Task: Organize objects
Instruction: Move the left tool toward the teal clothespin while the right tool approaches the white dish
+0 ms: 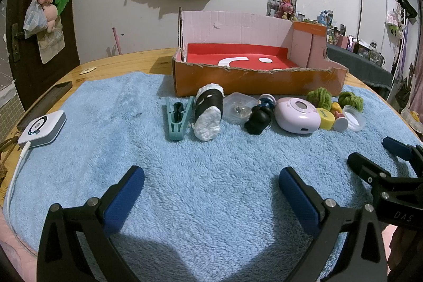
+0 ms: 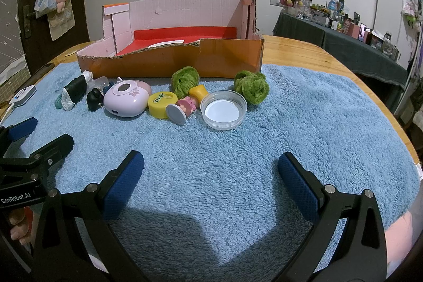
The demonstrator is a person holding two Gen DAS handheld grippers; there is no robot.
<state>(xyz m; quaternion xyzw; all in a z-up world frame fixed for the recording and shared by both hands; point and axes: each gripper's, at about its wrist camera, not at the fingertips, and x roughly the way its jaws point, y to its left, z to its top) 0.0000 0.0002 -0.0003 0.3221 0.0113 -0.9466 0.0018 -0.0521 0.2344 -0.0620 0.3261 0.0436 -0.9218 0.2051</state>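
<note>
1. The left tool [image 1: 211, 184] is wide open and holds nothing; it hangs over the blue towel [image 1: 185, 189], well in front of the box.
2. The right tool [image 2: 211, 169] is wide open too, with nothing in it; it is also well in front of the box.
3. The cardboard box [image 1: 253, 81] sits on the wooden table [image 1: 127, 62] at the far edge of the towel; its floor is red.
4. Small things lie in a row just in front of the box: a teal clip [image 1: 176, 118]; a black and white plush roll [image 1: 207, 112]; a clear case [image 1: 238, 107]; a black toy figure [image 1: 257, 119]; a pale purple gadget [image 1: 296, 115]; a yellow cap [image 1: 326, 118]; a pink toy figure [image 2: 185, 107]; a clear lid [image 2: 223, 112]; two green yarn balls [image 2: 251, 87].
5. A white charger [image 1: 43, 130] lies far to the left of the box.
</note>
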